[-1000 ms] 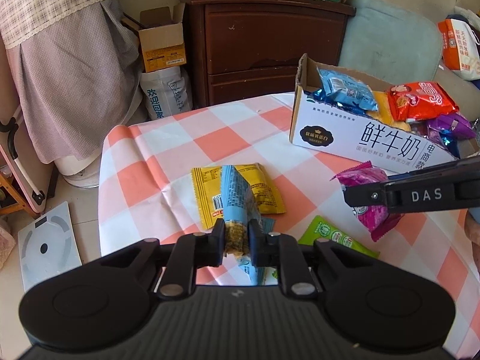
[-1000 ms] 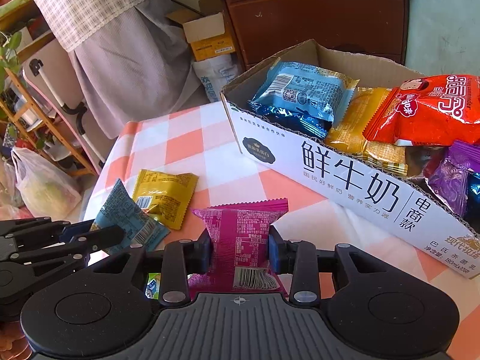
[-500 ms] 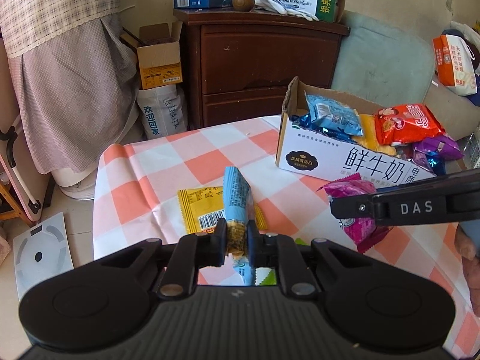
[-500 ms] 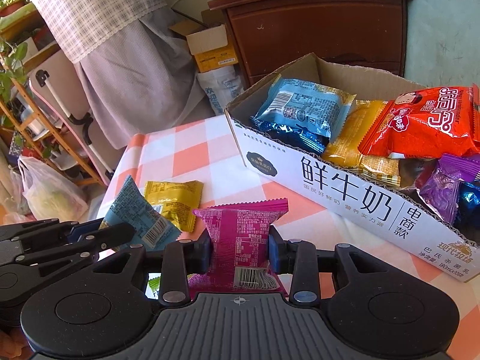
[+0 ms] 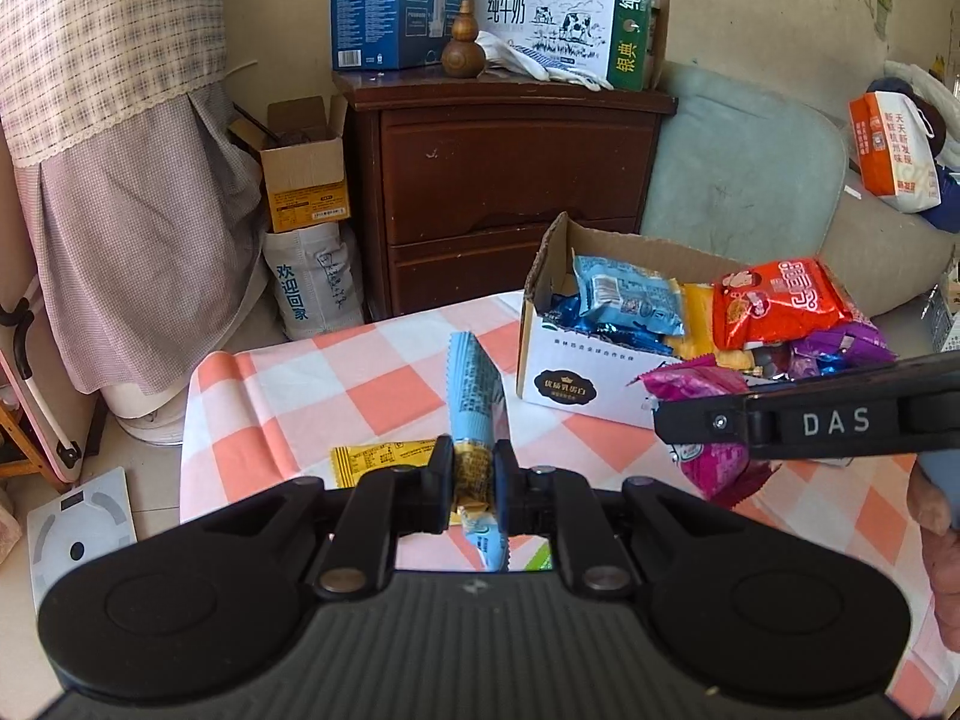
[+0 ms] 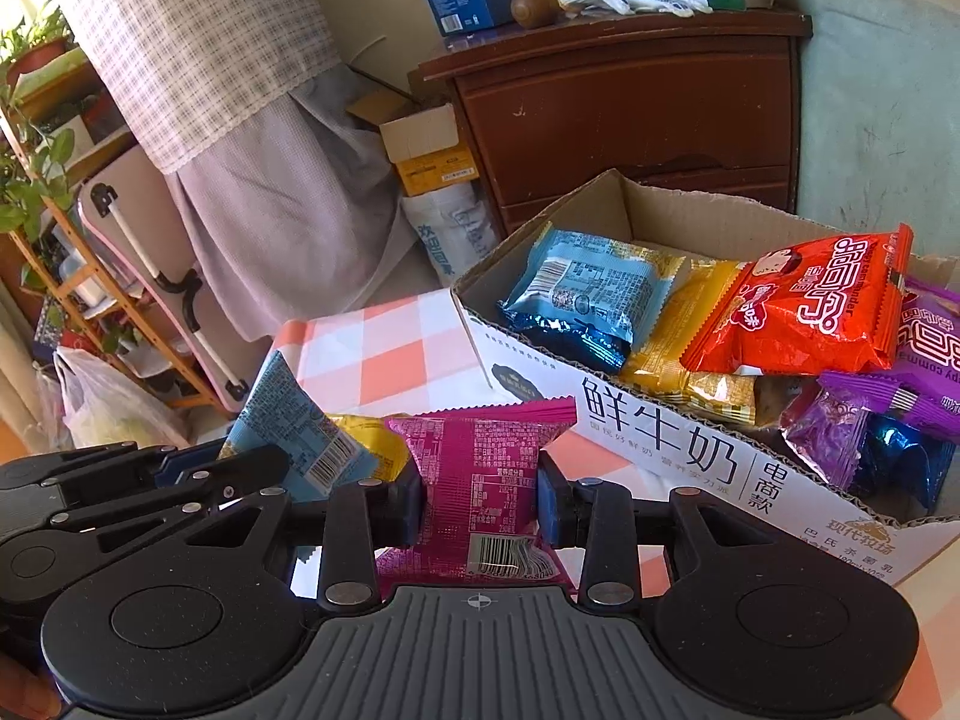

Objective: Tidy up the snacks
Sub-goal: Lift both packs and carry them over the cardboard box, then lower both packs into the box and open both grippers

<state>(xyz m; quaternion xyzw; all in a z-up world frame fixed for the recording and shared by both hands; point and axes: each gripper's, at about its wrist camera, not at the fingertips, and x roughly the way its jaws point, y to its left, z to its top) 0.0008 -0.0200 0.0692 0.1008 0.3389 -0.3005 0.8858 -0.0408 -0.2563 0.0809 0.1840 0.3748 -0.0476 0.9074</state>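
My left gripper [image 5: 473, 471] is shut on a light blue snack packet [image 5: 474, 384], held on edge above the checked tablecloth [image 5: 384, 372]. My right gripper [image 6: 478, 501] is shut on a magenta snack packet [image 6: 480, 462], lifted off the table just in front of the white cardboard box [image 6: 660, 450]. The box holds several snack packs, among them a blue one [image 6: 591, 288] and a red one [image 6: 810, 300]. The left wrist view shows the right gripper's finger [image 5: 810, 423] with the magenta packet [image 5: 696, 384] near the box [image 5: 576, 384]. A yellow packet [image 5: 384, 459] lies flat on the cloth.
A dark wooden cabinet [image 5: 510, 180] with milk cartons on top stands behind the table. A grey-green sofa [image 5: 744, 162] is at the right. A green packet [image 5: 540, 558] peeks out below my left gripper. A scale [image 5: 78, 540] lies on the floor at left.
Both grippers have risen with their packets, and the views tilt up so more of the cabinet shows. The magenta packet has come closer to the box.
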